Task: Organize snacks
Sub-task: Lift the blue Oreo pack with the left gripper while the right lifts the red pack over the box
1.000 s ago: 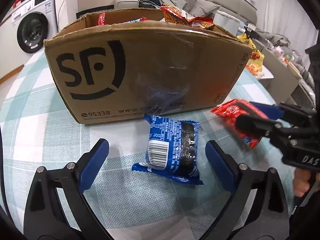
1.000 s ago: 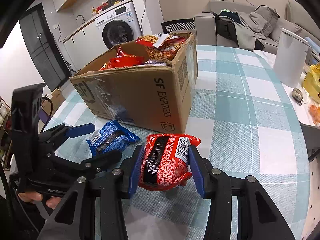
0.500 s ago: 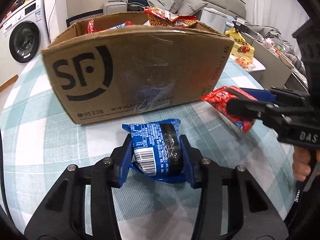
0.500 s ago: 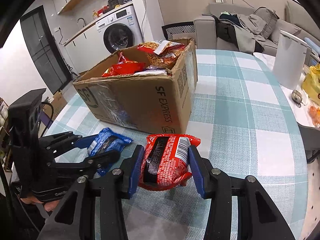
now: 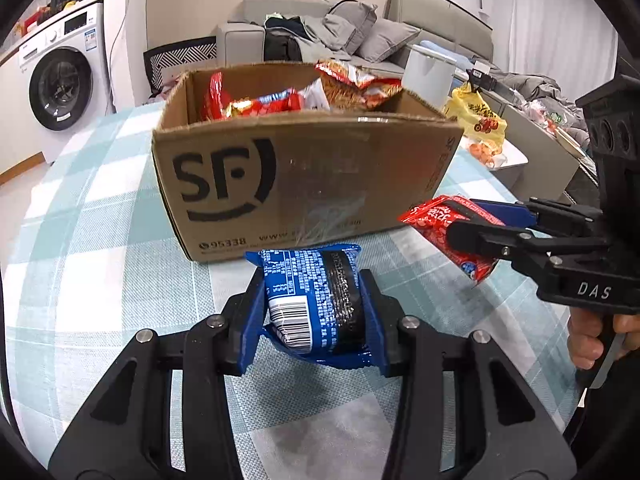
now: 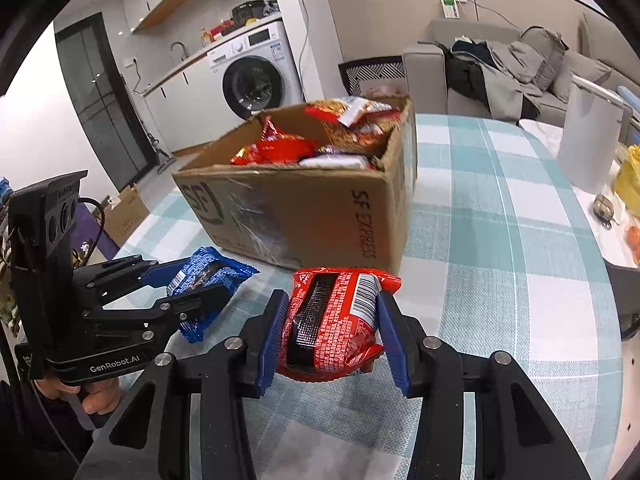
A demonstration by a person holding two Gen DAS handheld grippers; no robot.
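Note:
My left gripper (image 5: 314, 280) is shut on a blue snack packet (image 5: 316, 300), barcode side up, held just above the checked tablecloth. My right gripper (image 6: 332, 300) is shut on a red snack packet (image 6: 332, 324), also lifted a little off the cloth. Each view shows the other gripper at its side: the red packet (image 5: 448, 228) at the right of the left wrist view, the blue packet (image 6: 208, 276) at the left of the right wrist view. Straight ahead stands an open cardboard box (image 5: 304, 180) printed "SF", with several red and orange snack packets (image 5: 280, 100) inside.
The table wears a teal and white checked cloth (image 6: 500, 240). A white cylindrical container (image 6: 588, 136) and a yellow bag (image 5: 476, 116) stand at the table's right side. A washing machine (image 6: 252, 80) and a grey sofa (image 5: 360, 32) lie beyond the table.
My left gripper closed on the blue packet, which lay free on the cloth before, and lifted it. The box top now shows more. The right gripper kept its hold on the red packet.

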